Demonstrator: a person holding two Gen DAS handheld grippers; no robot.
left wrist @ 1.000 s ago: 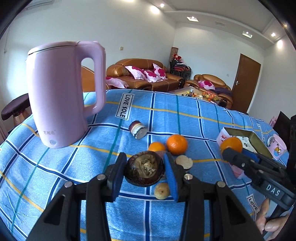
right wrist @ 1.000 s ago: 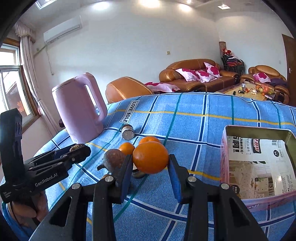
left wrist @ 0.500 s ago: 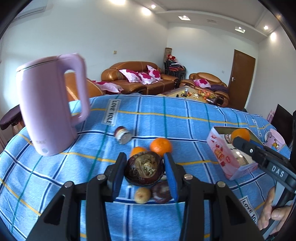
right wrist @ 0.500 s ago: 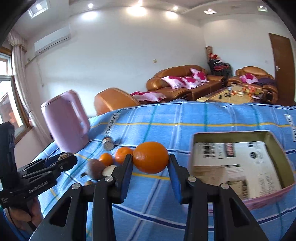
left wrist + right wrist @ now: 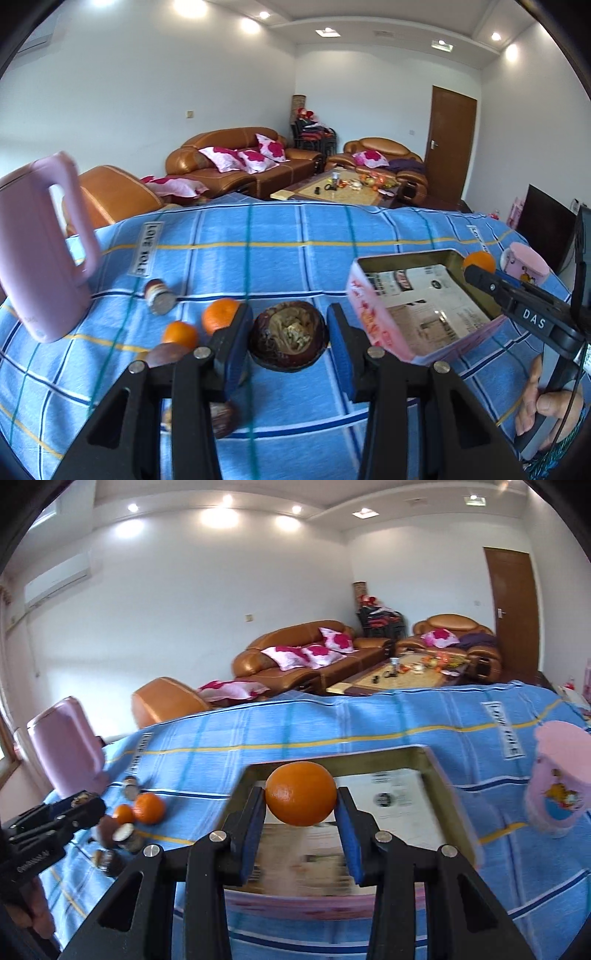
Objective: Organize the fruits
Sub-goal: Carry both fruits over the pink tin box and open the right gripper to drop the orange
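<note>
My left gripper [image 5: 290,338] is shut on a dark halved fruit [image 5: 289,335] with pale pulp, held just above the blue checked cloth, left of the pink box [image 5: 371,317]. Behind its left finger lie two small oranges [image 5: 221,315] and some dark fruits [image 5: 166,356]. My right gripper [image 5: 301,805] is shut on a large orange [image 5: 301,793], which hangs over the near left part of the paper-lined box [image 5: 437,775]. From the left wrist view the right gripper [image 5: 476,275] and its orange [image 5: 479,261] show above the box's far corner.
A pink kettle [image 5: 40,251] stands at the left of the table, with a small jar [image 5: 159,296] lying near it. A pink cup [image 5: 557,775] stands right of the box. A hand [image 5: 546,398] holds the right gripper's handle. Sofas stand beyond the table.
Both grippers have swung right with their fruit. The large orange went from left of the box to above it. The halved fruit left the loose fruits and now hangs beside the box.
</note>
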